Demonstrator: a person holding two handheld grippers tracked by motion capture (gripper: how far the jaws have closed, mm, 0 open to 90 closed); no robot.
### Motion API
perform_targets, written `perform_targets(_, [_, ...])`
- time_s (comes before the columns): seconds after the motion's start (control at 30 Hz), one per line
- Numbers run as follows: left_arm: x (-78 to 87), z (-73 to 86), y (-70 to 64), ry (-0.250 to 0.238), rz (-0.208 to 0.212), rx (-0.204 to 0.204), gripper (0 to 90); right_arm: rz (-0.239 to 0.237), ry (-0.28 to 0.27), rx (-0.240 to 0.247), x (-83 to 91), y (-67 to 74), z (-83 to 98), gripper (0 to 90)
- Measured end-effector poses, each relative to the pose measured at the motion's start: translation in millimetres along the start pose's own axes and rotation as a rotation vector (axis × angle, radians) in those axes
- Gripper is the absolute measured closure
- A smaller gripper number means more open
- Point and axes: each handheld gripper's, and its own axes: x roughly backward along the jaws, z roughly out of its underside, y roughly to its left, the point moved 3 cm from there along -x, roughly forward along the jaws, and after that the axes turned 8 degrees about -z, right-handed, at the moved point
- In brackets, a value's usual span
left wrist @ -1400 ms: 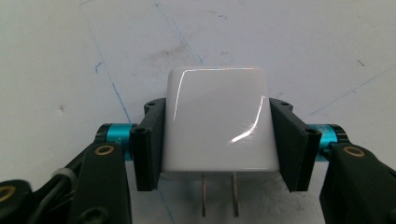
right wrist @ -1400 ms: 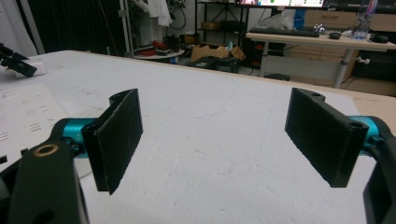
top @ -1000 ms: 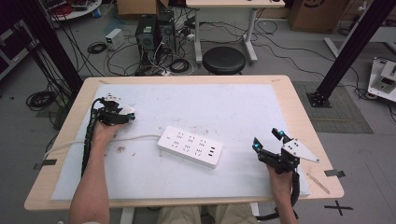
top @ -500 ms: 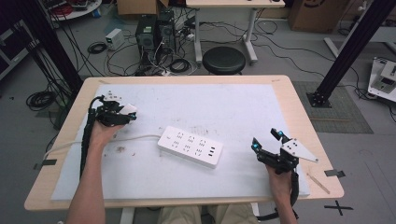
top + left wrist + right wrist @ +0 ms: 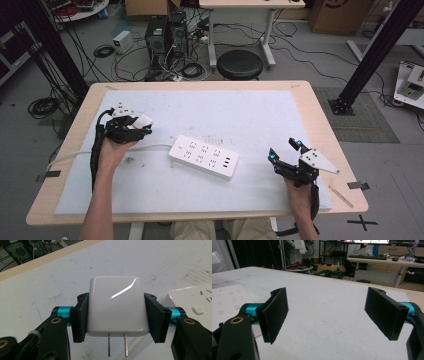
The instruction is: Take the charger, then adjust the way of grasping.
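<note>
Your left tongs (image 5: 117, 322) are clamping a white plug adapter (image 5: 115, 306); your right tongs (image 5: 332, 315) are gaping wide, holding nothing, beside the power strip (image 5: 203, 156).

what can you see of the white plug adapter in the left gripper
The plug adapter is a glossy white plastic block with rounded corners and two flat metal prongs pointing toward the camera in the left gripper view. The left gripper clamps it on two opposite sides with its black fingers. It is held over the white mat, near the table's left side, short of the power strip.
</note>
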Motion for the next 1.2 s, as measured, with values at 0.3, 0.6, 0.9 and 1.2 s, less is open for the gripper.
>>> perform_targets(0.3, [20.6, -1.8, -32.6, -0.063, 0.025, -0.013, 42.4, 0.003, -0.004, -0.005, 0.2, 1.2, -0.8, 19.7])
perform_targets(0.6, [30.4, -9.9, -70.4, -0.106, 0.046, -0.080, 42.4, 0.018, -0.007, 0.028, -1.0, 2.7, -1.3, 19.7])
perform_targets(0.9, [28.8, -14.4, -107.5, -0.153, 0.066, -0.142, 42.4, -0.038, 0.024, -0.028, -1.9, -1.3, -1.7, 19.7])
perform_targets(1.2, [27.3, -13.6, -137.7, -0.208, 0.059, -0.217, 42.4, -0.124, 0.009, -0.067, -0.8, 2.4, -14.9, 19.7])
